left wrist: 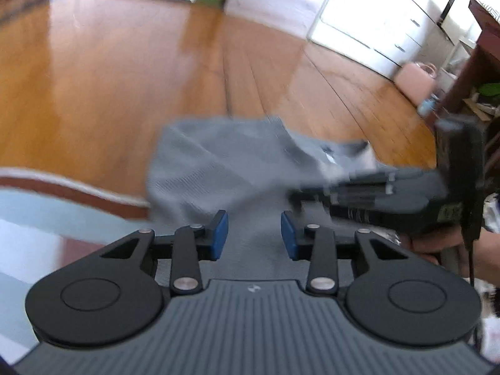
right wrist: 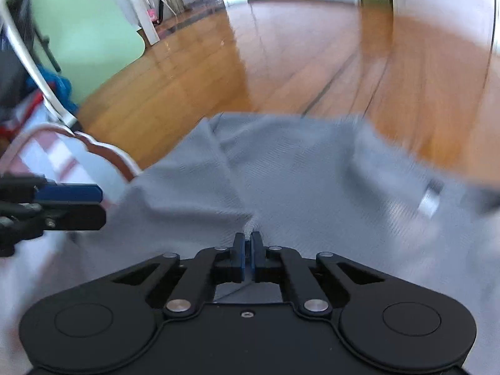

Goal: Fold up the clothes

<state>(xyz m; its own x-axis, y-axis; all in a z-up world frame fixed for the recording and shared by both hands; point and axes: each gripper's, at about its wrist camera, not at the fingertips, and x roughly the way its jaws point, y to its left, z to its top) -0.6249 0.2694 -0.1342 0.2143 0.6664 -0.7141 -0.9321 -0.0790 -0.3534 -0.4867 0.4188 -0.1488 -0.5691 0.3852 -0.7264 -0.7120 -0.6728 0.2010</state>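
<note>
Pinching a fold of the grey garment (right wrist: pixel 300 181), our right gripper (right wrist: pixel 248 251) has its fingers closed tight on the cloth — our left gripper (left wrist: pixel 254 234) hangs part-open over it, gripping nothing, above the surface (left wrist: pixel 37 215).

Left wrist camera sits right behind the left gripper (left wrist: pixel 254 234), looking forward and down, right wrist camera likewise behind the right gripper (right wrist: pixel 249 250), both very near, sharing the grey cloth (left wrist: pixel 212 168) and wooden floor (left wrist: pixel 109 62)
</note>
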